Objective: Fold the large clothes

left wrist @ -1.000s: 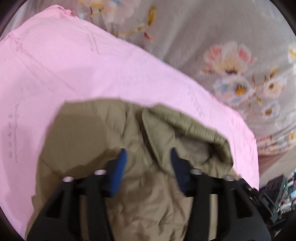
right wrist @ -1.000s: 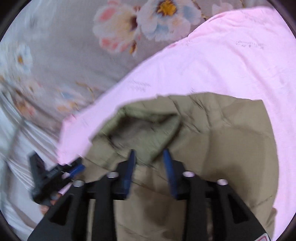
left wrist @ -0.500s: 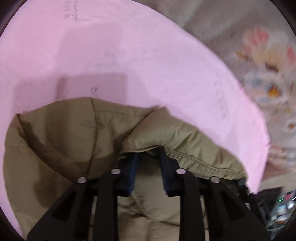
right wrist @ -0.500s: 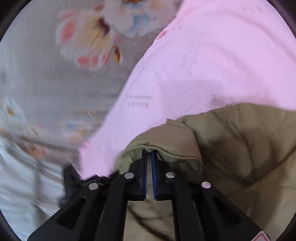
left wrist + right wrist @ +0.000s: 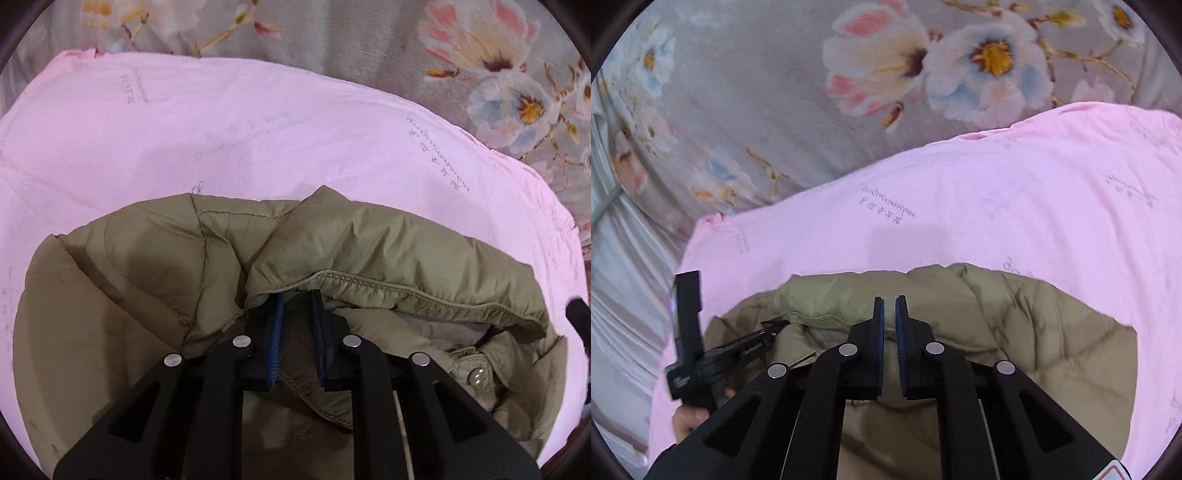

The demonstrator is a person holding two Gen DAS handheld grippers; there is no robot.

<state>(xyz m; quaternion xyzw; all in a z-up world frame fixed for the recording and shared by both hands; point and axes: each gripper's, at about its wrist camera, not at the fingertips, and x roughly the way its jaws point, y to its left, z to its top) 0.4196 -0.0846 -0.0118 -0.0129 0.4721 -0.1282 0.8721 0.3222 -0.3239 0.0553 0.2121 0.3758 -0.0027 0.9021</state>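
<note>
Your left gripper [image 5: 297, 299] sits low in the centre of its frame, its blue pads [image 5: 276, 339] a narrow gap apart. Their tips are tucked under a folded flap of the jacket [image 5: 369, 251], and olive fabric runs between the pads, but you cannot tell from this view whether they are pinching it or just resting around it.

The jacket is a quilted olive piece filling the lower half of the left view. Its elastic-edged hem curls over the finger tips and runs off to the right, and a snap button [image 5: 475, 376] shows at lower right. It lies on a pink sheet [image 5: 221, 140] that covers the middle of the frame. A grey floral bedspread [image 5: 369, 37] shows along the top and right edge.

In the right view your right gripper [image 5: 889, 301] is at lower centre, pads nearly closed with only a thin slit between them. The tips stand over the jacket's [image 5: 1034, 332] upper edge; you cannot tell whether any fabric is caught in that slit. The jacket fills the lower middle, with the sheet [image 5: 960, 203] around it and the bedspread [image 5: 757, 92] across the top. The left gripper [image 5: 772, 328] shows at lower left, reaching into the jacket's edge.
</note>
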